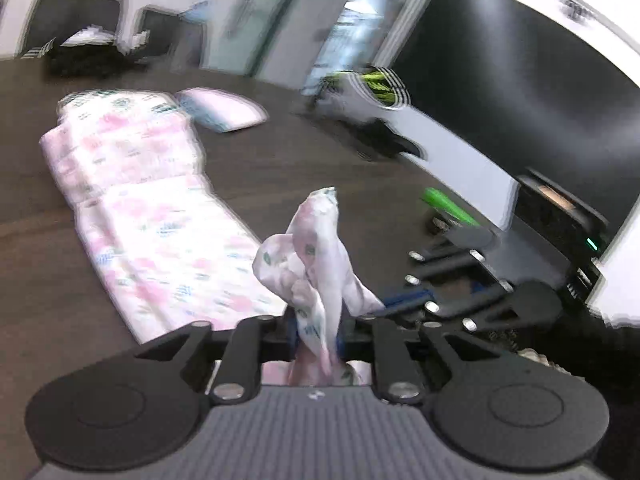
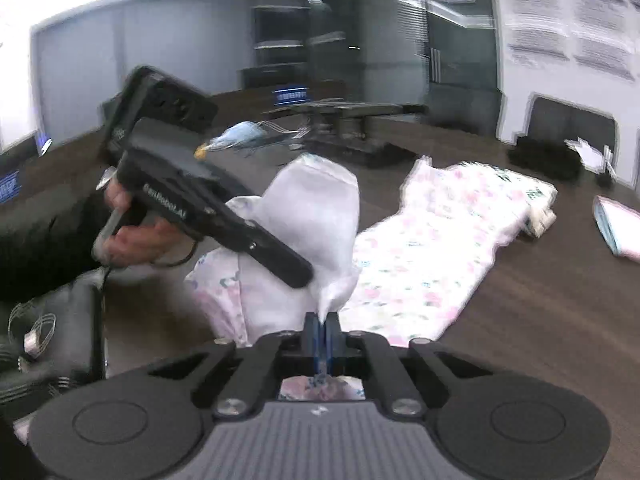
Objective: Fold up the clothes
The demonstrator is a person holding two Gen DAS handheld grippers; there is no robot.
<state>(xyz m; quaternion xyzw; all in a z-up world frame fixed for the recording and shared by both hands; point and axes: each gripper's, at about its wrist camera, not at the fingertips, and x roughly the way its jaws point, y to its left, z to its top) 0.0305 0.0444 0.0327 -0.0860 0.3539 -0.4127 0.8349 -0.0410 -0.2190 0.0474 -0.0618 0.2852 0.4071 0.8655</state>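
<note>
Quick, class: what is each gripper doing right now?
Left gripper: shut on the floral garment.
Right gripper: shut on the same garment.

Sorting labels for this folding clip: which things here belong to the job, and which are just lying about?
Job: floral garment, held by left gripper and right gripper.
Lying about: small pink folded item, dark bundle, green-handled tool, all on the table.

A dark wooden table point(image 1: 280, 168) bears a green-handled tool point(image 1: 450, 207).
</note>
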